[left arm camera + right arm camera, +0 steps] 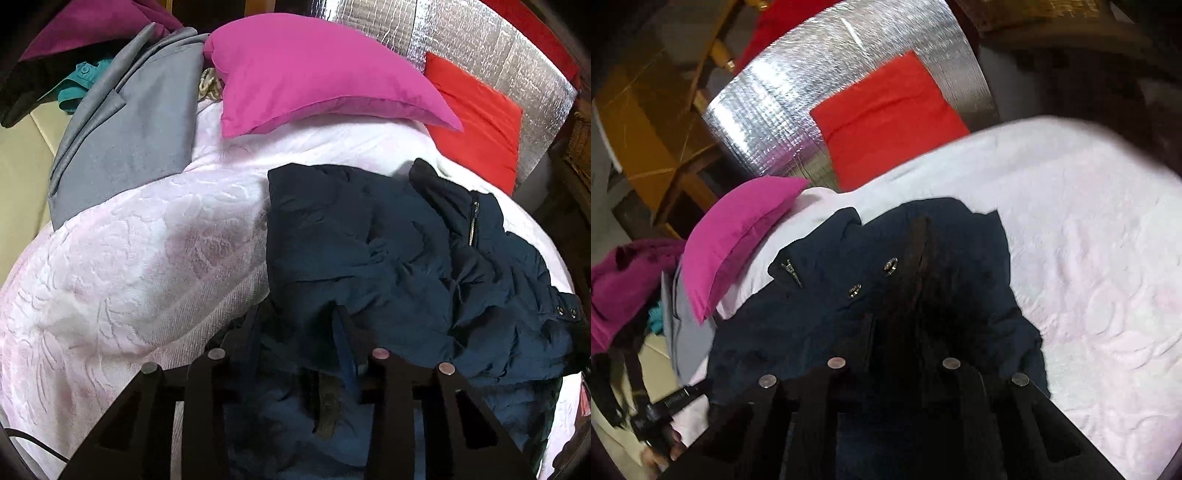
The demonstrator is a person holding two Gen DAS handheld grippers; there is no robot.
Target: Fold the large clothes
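Note:
A dark navy padded jacket [406, 251] lies crumpled on a bed with a pale pink embossed bedspread [122, 258]. My left gripper [295, 321] is sunk into the jacket's near edge, its fingertips hidden by the fabric that bunches between the jaws. In the right wrist view the same jacket [827, 306], with snap buttons and a zipper, hangs bunched over my right gripper [901, 332], whose fingers are buried in dark cloth. The left gripper [665, 406] and the hand holding it show at the lower left of that view.
A magenta pillow [314, 74] and a red pillow [476, 118] lie at the head of the bed against a silver foil headboard [480, 44]. A grey coat [129, 129] and other clothes lie at the left edge. Wooden furniture [646, 110] stands beyond.

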